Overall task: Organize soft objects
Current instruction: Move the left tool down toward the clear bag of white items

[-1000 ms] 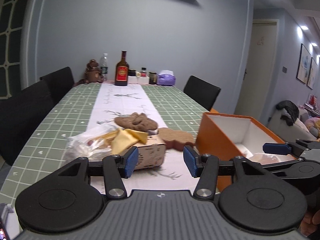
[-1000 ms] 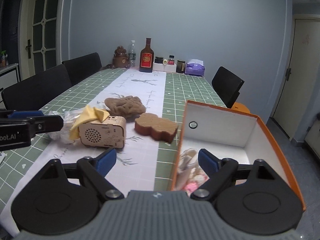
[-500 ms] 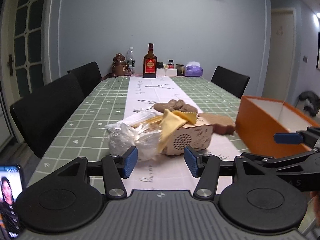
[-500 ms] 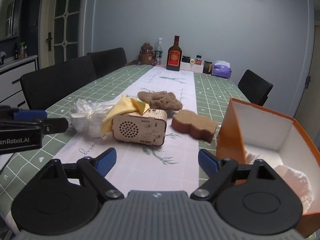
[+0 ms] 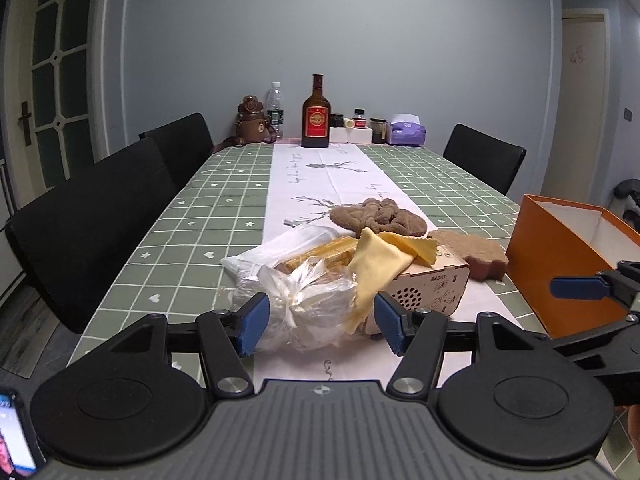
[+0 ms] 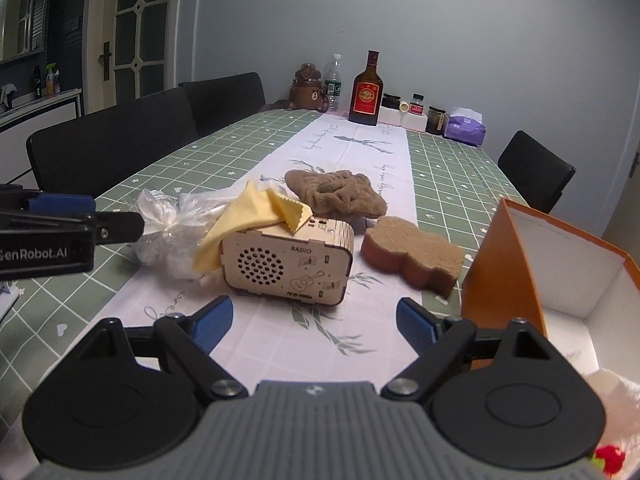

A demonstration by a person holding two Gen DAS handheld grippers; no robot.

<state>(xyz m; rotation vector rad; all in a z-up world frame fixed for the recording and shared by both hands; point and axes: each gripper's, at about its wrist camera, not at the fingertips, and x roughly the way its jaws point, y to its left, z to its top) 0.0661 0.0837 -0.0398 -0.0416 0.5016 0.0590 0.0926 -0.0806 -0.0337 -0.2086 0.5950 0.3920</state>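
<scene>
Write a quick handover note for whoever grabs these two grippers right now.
Left gripper: open, empty, fingers framing the clear plastic bag.
Right gripper: open, empty, facing the wooden radio.
On the table: yellow cloth draped over the radio, brown towel behind it, brown sponge beside the orange box.
Done: some soft items are already in the box.
Left: bag, cloth, towel, sponge.

Blk hand-held gripper [image 5: 320, 322], blue pads [image 5: 253, 323], silver screws.
</scene>
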